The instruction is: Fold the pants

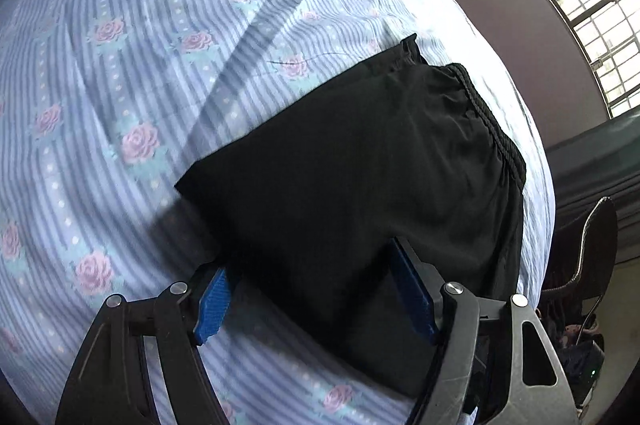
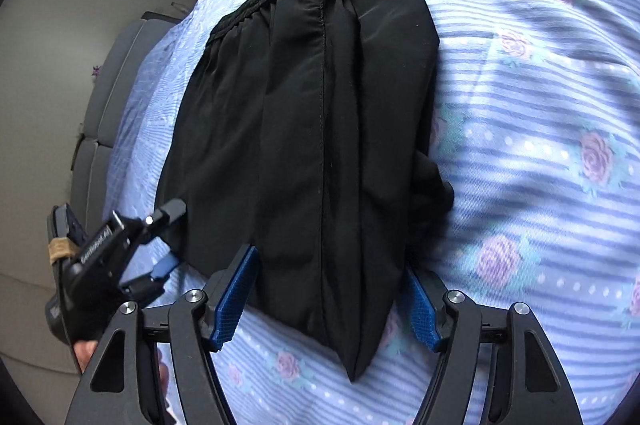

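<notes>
since the black thin folded fabric pants (image 2: 320, 129) look light, limp and slippery, pinch the doubled near edge; left gripper (image 1: 316, 301) and right gripper (image 2: 332, 301) both gape, grasping nothing.

The black pants (image 2: 312, 129) cover the fingertips of the right tongs (image 2: 332, 289), and the bed sheet (image 1: 120, 153) beside the left tongs (image 1: 316, 289) is motion-blurred.

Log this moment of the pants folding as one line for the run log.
pants: black, folded, lying on bedsheet | left gripper: open, astride near edge | right gripper: open, astride fold corner | grasp: none
</notes>
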Demonstrator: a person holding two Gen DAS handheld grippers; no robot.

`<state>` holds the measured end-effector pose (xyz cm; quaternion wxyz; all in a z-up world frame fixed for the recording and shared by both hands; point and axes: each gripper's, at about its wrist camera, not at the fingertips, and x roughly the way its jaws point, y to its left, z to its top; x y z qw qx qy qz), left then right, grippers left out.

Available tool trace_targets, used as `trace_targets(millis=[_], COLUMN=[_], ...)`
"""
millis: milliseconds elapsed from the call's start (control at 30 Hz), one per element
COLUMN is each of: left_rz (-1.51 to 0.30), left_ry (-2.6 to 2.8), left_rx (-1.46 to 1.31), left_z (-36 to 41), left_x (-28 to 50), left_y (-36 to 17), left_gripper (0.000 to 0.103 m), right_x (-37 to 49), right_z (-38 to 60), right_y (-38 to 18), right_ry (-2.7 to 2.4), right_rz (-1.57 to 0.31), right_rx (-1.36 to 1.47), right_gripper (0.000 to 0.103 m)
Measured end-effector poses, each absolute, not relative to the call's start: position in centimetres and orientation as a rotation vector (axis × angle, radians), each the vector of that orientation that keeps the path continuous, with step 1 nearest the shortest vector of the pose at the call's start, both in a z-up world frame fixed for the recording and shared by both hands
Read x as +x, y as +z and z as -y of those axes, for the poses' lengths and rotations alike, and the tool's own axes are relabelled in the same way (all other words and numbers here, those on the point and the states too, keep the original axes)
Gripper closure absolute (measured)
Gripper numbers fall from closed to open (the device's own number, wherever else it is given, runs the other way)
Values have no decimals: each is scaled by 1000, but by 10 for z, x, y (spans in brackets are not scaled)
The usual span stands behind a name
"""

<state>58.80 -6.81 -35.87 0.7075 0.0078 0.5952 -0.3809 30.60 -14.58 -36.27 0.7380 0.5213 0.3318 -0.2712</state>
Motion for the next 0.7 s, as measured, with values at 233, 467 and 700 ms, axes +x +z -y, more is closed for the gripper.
trace_targets(millis=[233,467,700], left_rz=[-1379,-1202,-1027], left_ry=[-835,-822,-818], left_rx=[-199,71,264], left_z=[63,79,65], left_x=[607,575,532], left_y=[-364,-318,-255], left_gripper=[90,91,92], right_x=[309,291,268], right_z=[151,151,149], right_y=[-365,-342,-279], right_ry=[-587,-564,-552], right_rz=[-799,-835,-757], right_rx=[1114,1024,916], right_gripper=[86,96,96])
